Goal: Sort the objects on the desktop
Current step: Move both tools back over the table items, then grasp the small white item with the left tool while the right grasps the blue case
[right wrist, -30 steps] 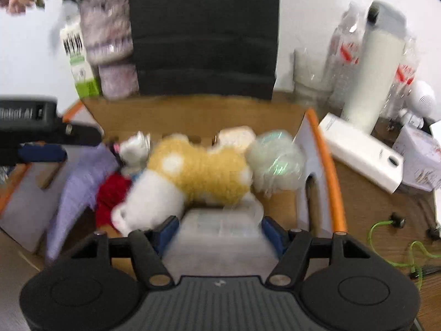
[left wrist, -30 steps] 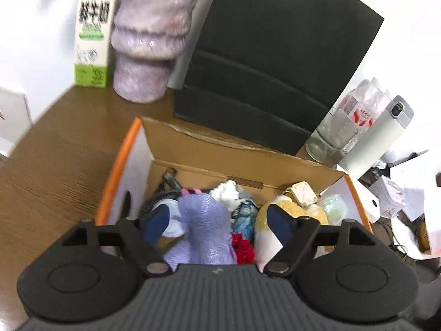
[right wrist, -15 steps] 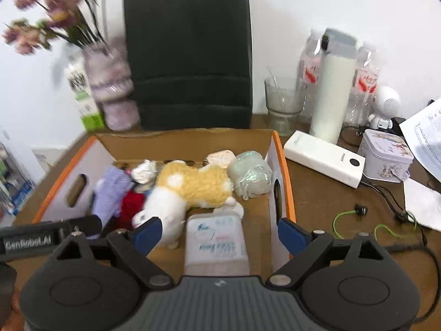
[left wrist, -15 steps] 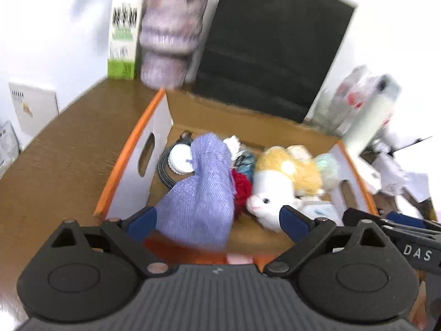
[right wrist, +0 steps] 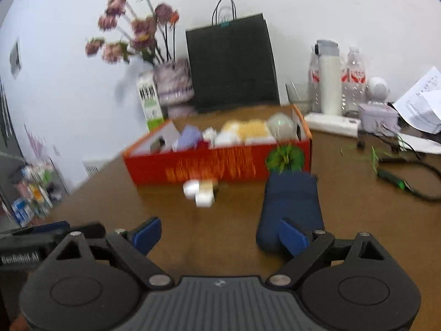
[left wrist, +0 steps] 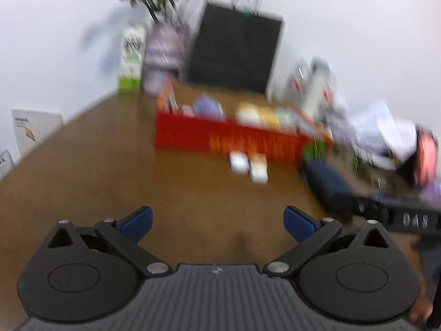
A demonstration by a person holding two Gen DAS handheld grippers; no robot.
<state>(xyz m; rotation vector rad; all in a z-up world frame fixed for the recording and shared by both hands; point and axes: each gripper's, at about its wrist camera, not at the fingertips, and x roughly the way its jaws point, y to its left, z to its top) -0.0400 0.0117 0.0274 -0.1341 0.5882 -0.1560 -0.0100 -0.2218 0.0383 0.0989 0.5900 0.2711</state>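
Your left gripper (left wrist: 217, 219) jaws are opening, empty; right gripper (right wrist: 219, 233) spread, empty. Between picks: next target, likely the white blocks (right wrist: 199, 191) mid-frame before the red box (right wrist: 217, 162).

Red box (right wrist: 220, 162), orange print; navy pouch (right wrist: 289, 207); black bag (right wrist: 231, 63); brown table (right wrist: 358, 207).

A brown table (right wrist: 220, 234) is carrying a red box (right wrist: 217, 162), two white blocks (right wrist: 199, 191) and a blue pouch (right wrist: 289, 207).
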